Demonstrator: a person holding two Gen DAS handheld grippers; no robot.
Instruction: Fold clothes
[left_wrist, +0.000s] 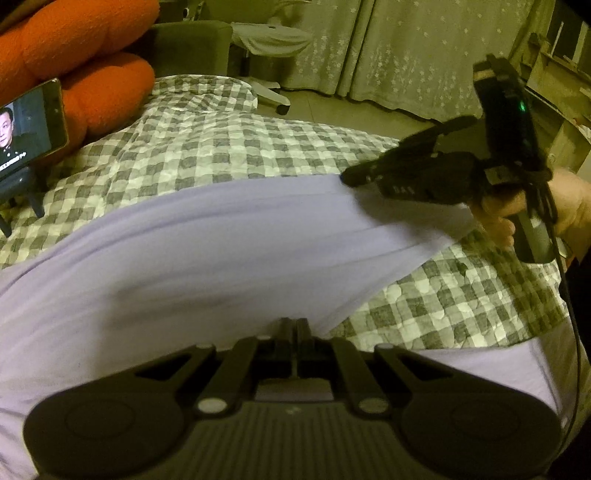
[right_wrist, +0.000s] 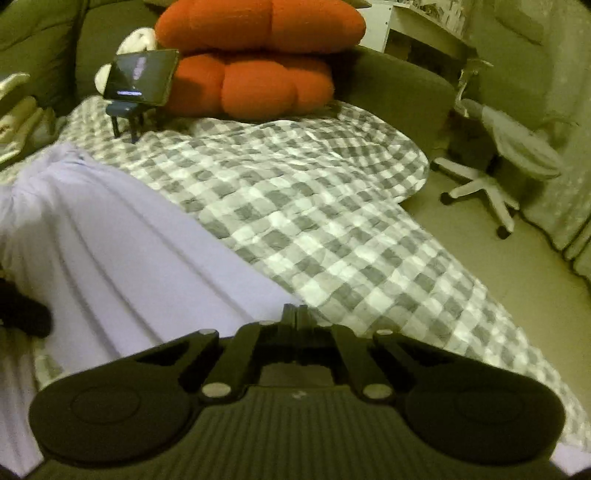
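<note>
Lavender garment (left_wrist: 207, 254), a pale smooth cloth, lies spread across the grey-and-white checked quilt (left_wrist: 221, 147) and is stretched between the two hand-held tools, with long tension folds running along it. At the far left of the left wrist view a phone (left_wrist: 26, 125) stands on a small dark stand (left_wrist: 22, 188) with its screen lit, set on the quilt just in front of the orange cushions (left_wrist: 85, 55). Moving right, the garment fills the middle and lower part of that view, and the left gripper (left_wrist: 295, 326) has its fingers drawn together on a near edge of the cloth, pinching it. Further right, the right gripper (left_wrist: 349, 179) reaches in from the side with its tip on the far corner of the garment, where the folds converge; a hand (left_wrist: 517, 218) wraps its handle, and a thin cable (left_wrist: 574, 332) hangs down from it. Behind stand pale patterned curtains (left_wrist: 406, 48). In the right wrist view the garment runs from the upper left down to the right gripper's closed fingers (right_wrist: 291, 317), which are clamped on its edge. The checked quilt spreads to the right of it, with the phone and orange cushions at the top, and a white swivel chair (right_wrist: 506, 162) stands on the floor at far right.
</note>
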